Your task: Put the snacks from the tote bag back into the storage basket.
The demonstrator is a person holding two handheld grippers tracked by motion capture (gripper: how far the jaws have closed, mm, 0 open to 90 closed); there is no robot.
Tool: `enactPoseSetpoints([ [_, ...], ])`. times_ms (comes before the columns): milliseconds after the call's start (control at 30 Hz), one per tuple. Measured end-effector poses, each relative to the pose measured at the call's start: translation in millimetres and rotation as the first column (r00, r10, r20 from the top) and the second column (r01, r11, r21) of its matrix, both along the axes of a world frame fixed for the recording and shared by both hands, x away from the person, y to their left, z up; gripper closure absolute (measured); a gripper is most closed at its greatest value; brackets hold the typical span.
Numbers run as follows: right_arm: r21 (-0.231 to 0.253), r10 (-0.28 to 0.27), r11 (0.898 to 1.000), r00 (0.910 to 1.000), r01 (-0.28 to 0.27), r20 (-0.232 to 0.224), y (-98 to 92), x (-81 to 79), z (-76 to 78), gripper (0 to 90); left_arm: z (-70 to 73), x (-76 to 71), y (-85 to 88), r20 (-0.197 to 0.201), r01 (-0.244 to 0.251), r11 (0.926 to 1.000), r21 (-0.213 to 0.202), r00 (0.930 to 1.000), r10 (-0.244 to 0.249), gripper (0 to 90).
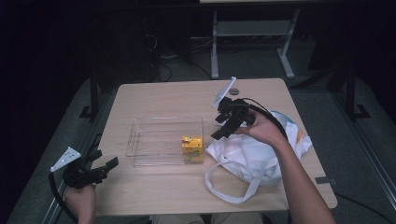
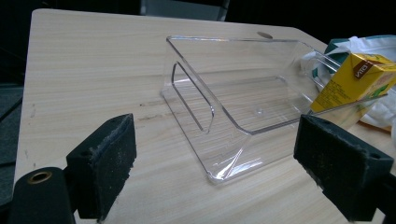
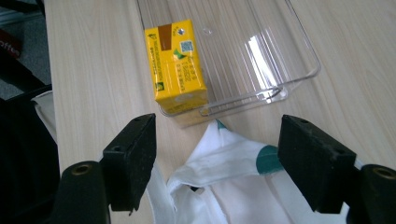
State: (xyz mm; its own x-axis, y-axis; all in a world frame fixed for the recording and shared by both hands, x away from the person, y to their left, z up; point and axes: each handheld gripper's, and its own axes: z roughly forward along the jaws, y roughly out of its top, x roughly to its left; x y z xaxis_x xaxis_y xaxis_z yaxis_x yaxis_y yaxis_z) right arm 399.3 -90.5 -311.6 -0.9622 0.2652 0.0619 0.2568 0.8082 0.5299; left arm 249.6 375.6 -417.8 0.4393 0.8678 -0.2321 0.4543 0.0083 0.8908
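Hovering right gripper (image 1: 223, 125) over the edge of the white tote bag (image 1: 252, 156), jaws wide, nothing between them. Looks like it's unpacking the bag into the clear bin (image 1: 140, 140). One yellow drink carton (image 1: 192, 149) already stands upright in the bin's corner nearest the bag, against the wall.

Left gripper (image 1: 111, 164) is parked at the bench (image 1: 154, 196) front-left corner, jaws wide, empty, apart from the bin.

Risks imo:
- Bag is floppy, so jaws could pinch fabric instead of an item and drag the whole bag, maybe off the bench edge since it already overhangs the right side.
- Bag strap (image 1: 224, 189) loops loose toward the front edge; could snag a jaw.
- Bin is light and nobody's bracing it, so a bump from the right gripper could shove it or tip the carton.
- Can't tell what's left inside the bag, so it'd be a blind grab.
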Motion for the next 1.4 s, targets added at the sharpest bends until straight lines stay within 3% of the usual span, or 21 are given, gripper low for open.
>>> enactPoseSetpoints([
  [800,0.008,-0.092,0.996,0.9956,0.092,-0.013,-45.9,-6.0,-22.5,28.6,-0.6,0.5,-0.2,-0.003,0.002,1.0,0.007,1.0,-0.002,12.5],
  [1400,0.023,-0.162,0.986,0.9864,0.163,-0.024,-80.3,-15.5,-36.6,28.7,-0.5,0.6,-2.0,-0.004,0.005,0.9999,0.012,1.0,-0.005,12.5],
])
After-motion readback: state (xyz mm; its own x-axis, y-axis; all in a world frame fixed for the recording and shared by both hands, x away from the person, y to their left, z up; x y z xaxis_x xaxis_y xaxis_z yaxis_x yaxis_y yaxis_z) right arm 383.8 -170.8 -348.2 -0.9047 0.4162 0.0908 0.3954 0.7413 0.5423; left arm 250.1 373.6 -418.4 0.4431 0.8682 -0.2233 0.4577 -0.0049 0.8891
